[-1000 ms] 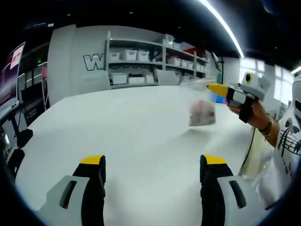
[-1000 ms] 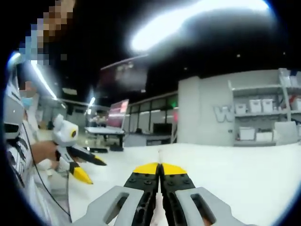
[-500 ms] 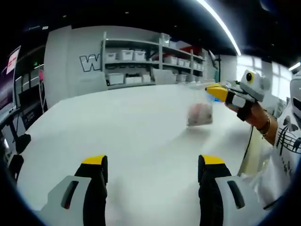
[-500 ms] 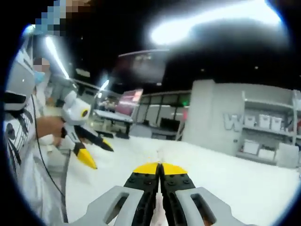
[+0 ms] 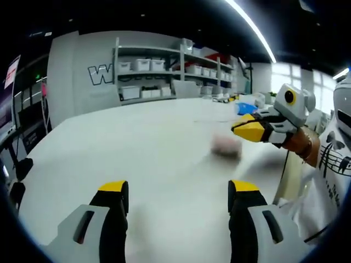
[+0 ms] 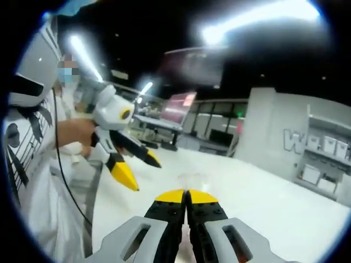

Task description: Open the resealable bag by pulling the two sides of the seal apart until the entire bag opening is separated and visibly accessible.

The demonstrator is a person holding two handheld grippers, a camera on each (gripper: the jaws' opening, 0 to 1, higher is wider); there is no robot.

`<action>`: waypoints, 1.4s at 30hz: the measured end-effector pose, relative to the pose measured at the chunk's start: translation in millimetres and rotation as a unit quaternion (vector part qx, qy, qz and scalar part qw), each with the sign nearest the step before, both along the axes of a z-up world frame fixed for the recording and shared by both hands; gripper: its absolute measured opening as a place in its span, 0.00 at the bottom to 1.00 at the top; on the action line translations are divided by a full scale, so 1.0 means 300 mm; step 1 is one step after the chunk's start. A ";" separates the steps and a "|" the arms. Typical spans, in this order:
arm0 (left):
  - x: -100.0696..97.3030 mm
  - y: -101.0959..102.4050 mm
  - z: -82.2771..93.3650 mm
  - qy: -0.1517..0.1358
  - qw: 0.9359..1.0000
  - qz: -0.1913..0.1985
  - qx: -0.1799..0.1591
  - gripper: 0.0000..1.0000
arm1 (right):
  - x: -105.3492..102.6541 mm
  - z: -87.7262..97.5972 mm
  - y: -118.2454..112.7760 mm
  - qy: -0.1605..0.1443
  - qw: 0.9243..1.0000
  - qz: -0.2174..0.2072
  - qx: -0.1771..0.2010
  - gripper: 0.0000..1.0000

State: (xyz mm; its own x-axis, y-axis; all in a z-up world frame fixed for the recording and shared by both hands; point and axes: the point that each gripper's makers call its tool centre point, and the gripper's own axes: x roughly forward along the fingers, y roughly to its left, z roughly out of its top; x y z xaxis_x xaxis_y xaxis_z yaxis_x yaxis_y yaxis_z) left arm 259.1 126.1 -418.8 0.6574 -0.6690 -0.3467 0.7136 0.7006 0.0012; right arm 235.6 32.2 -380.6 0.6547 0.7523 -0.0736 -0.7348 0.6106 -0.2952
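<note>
Left gripper [image 5: 175,189]: seen in the left gripper view, two black jaws with yellow tips rising from the bottom, set wide apart, nothing between them; seen again in the right gripper view [image 6: 137,171] at the left, white body held in a hand [image 6: 79,131], its two yellow-tipped jaws spread and pointing down toward the table

Right gripper [image 6: 187,196]: in the right gripper view, jaws pressed together with the yellow tips meeting; a thin, pale, transparent edge rises just above the tips, too faint to name for certain; in the left gripper view it enters from the right [image 5: 241,129], yellow tips closed, held by a hand [image 5: 299,145] with a bracelet at the wrist

Resealable bag [image 5: 226,145]: in the left gripper view, a blurred clear pouch with pinkish contents, just below and left of the right gripper's tips, low over the table; whether it touches the surface cannot be told; whether the seal is parted cannot be told

Table [image 5: 137,142]: broad white top, running away from both grippers

Shelving unit [image 5: 164,68]: grey, against the far wall, carrying rows of white storage boxes; large white lettering on the wall to its left

Person: white shirt with black print [image 5: 334,164] at the right edge of the left gripper view

Ceiling light strip [image 5: 249,27]: long, bright, running diagonally overhead
</note>
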 end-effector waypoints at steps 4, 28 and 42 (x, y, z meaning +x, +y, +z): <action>-0.004 0.000 -0.004 0.000 1.000 -0.002 0.001 0.72 | -0.013 -0.023 0.019 0.009 1.000 0.010 -0.009 0.00; -0.030 0.008 -0.040 -0.004 0.999 -0.016 0.033 0.67 | -0.058 -0.130 0.090 -0.033 0.991 0.013 -0.133 0.00; -0.027 0.013 -0.037 -0.006 1.000 -0.017 0.025 0.67 | -0.024 -0.164 0.127 -0.079 0.973 -0.011 -0.218 0.01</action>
